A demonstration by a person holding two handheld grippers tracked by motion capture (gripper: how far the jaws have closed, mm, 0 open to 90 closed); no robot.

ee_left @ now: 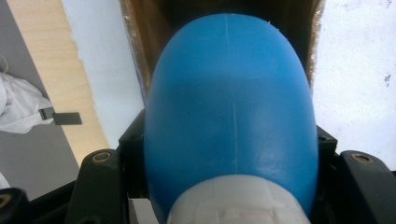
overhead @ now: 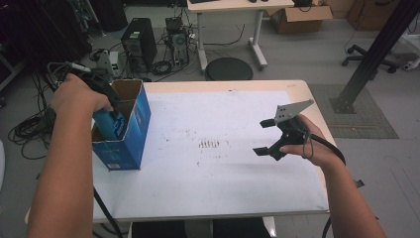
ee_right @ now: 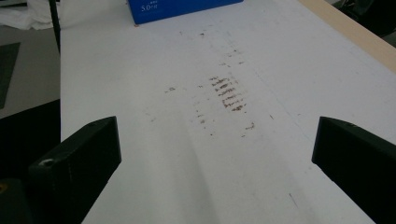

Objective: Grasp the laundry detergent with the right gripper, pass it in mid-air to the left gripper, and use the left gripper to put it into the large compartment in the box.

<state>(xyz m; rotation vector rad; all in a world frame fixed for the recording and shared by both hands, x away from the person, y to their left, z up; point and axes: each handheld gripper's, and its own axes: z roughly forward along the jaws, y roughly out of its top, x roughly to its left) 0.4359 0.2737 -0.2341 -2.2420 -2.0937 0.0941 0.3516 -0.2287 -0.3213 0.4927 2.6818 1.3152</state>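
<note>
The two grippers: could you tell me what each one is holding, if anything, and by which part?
The left gripper clamps a blue bottle across its lower body, near the white end, at the blue box. The right gripper is open and holds nothing.

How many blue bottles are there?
1. The blue bottle is clamped in the left gripper at the mouth of the blue box on the table's left side. The box's inside is mostly hidden, so more could be inside.
</note>
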